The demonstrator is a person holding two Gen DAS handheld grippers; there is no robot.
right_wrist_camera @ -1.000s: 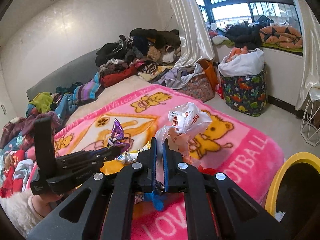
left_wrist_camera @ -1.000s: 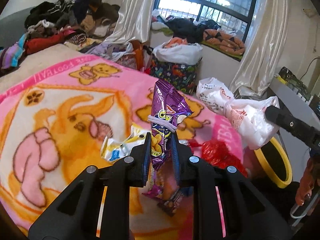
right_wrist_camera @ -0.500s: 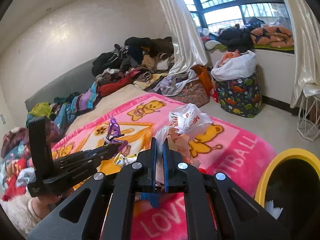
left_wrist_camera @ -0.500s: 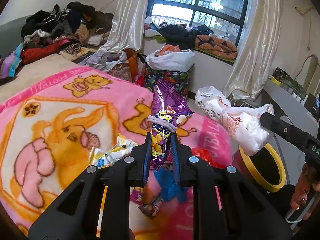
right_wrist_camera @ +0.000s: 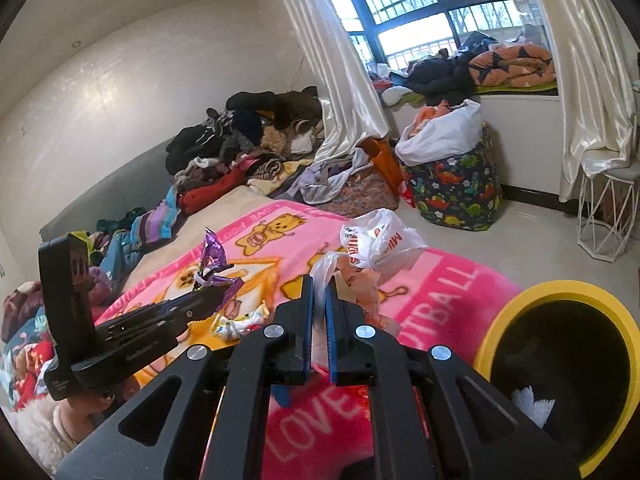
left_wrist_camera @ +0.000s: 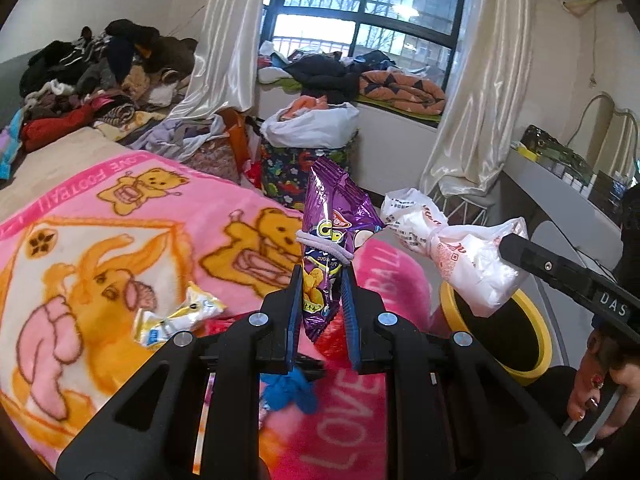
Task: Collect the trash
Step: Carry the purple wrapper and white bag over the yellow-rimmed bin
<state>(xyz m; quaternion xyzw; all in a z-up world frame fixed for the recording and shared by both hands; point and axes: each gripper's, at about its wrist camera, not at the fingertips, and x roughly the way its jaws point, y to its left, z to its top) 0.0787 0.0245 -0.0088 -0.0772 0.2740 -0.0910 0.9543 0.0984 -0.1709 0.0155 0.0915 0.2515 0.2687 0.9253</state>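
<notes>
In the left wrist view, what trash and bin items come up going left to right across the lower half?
Yellow-and-white wrapper → purple snack bag held in the left claw → white plastic bag held by the right claw → yellow-rimmed bin.

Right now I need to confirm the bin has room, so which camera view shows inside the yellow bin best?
The right wrist view: it looks down into the yellow bin, showing its dark interior with something white at the bottom. The left wrist view shows only part of its rim and mouth, partly behind the white plastic bag.

Bin (right_wrist_camera: 560, 292) btm cut off
</notes>
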